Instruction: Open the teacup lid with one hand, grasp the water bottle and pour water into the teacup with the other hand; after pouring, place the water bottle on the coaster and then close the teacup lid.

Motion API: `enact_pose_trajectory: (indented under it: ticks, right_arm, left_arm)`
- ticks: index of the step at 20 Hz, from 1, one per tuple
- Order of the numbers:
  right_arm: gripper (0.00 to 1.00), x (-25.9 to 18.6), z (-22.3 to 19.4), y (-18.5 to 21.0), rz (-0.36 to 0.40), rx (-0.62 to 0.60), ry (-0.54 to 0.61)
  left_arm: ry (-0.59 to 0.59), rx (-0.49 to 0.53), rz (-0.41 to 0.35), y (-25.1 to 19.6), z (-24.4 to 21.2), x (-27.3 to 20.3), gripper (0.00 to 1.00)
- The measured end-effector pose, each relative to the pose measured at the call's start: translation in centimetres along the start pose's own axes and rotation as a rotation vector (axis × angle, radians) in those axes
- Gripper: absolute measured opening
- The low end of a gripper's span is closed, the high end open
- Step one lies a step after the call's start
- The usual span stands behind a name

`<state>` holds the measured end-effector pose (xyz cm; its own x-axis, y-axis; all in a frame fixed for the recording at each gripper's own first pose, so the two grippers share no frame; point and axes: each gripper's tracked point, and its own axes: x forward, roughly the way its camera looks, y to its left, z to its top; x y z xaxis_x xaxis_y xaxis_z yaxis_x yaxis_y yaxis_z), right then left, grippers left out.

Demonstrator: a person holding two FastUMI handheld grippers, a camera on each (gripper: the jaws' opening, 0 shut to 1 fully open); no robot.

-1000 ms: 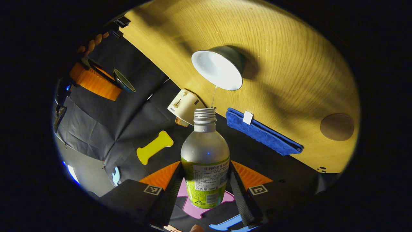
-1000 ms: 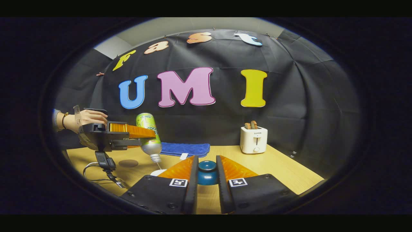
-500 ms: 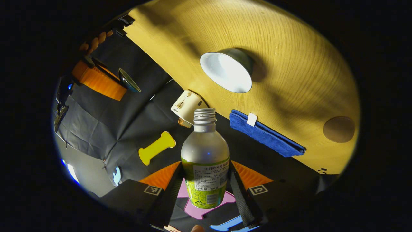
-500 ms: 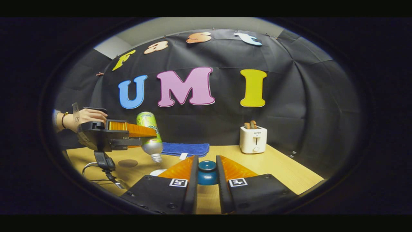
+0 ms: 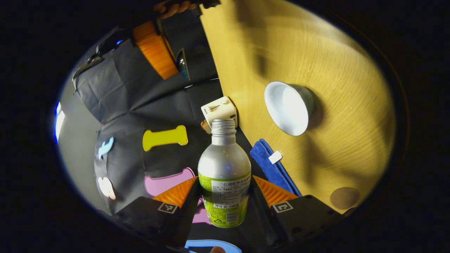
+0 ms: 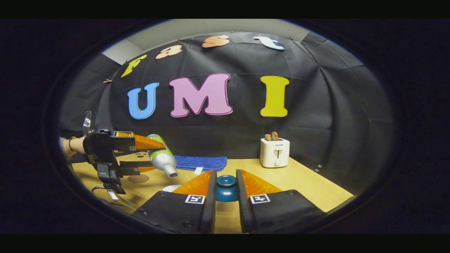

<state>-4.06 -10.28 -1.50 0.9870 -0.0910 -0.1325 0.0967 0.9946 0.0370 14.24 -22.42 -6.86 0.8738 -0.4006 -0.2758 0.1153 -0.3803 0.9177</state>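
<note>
My left gripper (image 5: 224,184) is shut on the body of the open water bottle (image 5: 224,168), whose silver neck points away with no water running from it. The teacup (image 5: 290,107) stands uncovered on the table, white inside. In the right gripper view the bottle (image 6: 161,157) lies tilted, mouth down to the right, above and left of the teacup's white rim (image 6: 171,188), which is mostly hidden behind my finger. My right gripper (image 6: 226,174) is shut on the blue teacup lid (image 6: 226,187), held above the table. The round brown coaster (image 5: 344,197) lies bare near the table edge.
A folded blue cloth (image 6: 200,162) lies at the back of the wooden table (image 6: 309,189), and a white toaster (image 6: 274,151) with bread stands to its right. A cable (image 6: 112,196) trails under the left gripper, held by a person's hand (image 6: 72,147).
The water stream into the teacup has stopped. The left gripper has swung the bottle back from steeply downward toward level and dropped lower. The right gripper and lid have stayed put.
</note>
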Motion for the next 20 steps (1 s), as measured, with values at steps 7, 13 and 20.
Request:
enact_pose_trajectory:
  ticks: [7, 13, 20]
  right_arm:
    - [0.27, 0.3, -0.6, -0.1, -0.006, -0.002, 0.014]
    - [0.31, 0.5, -1.0, 0.0, -0.006, -0.007, 0.025]
    - [0.27, 0.9, -1.7, 0.5, 0.008, -0.001, 0.043]
  left_arm:
    - [0.048, -0.784, 0.099, 1.5, -4.1, -2.0, 0.81]
    - [-0.004, -1.715, 0.260, 2.0, -6.2, -4.0, 0.81]
    - [0.201, -1.914, 0.245, -2.7, -6.4, -6.0, 0.81]
